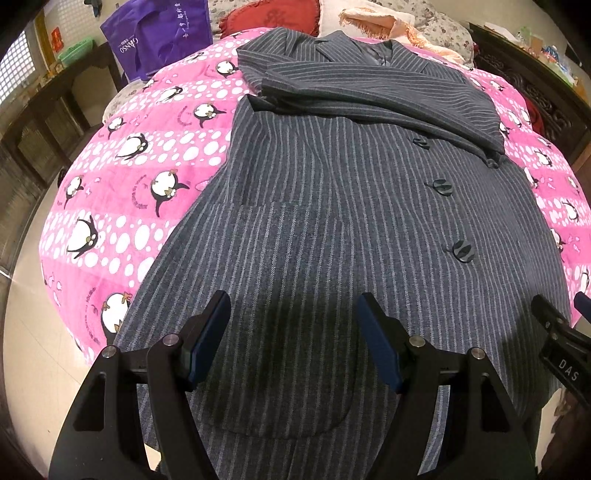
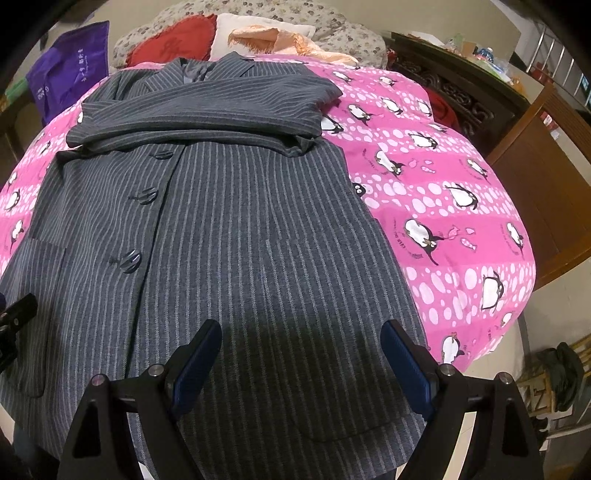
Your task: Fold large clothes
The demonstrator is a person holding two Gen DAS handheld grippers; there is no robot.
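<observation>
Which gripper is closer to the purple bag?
Left. The left gripper hovers over the coat's bag-side half; the right gripper is over the far half from the purple bag.

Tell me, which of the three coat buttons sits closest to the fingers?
The lowest button, nearest the hem of the striped coat. The middle button and top button lie farther up, toward the folded sleeves.

Left gripper [image 1: 293, 334] and right gripper [image 2: 301, 360] tilt downward, fingers spread.

A grey pinstriped wool coat [image 1: 332, 221] lay front-up on a pink penguin-print quilt [image 1: 122, 192], collar far, both sleeves folded across its chest. A purple fabric bag [image 1: 159, 33] stood far left; a red heart-shaped cushion [image 2: 173, 40] lay behind the collar.
</observation>
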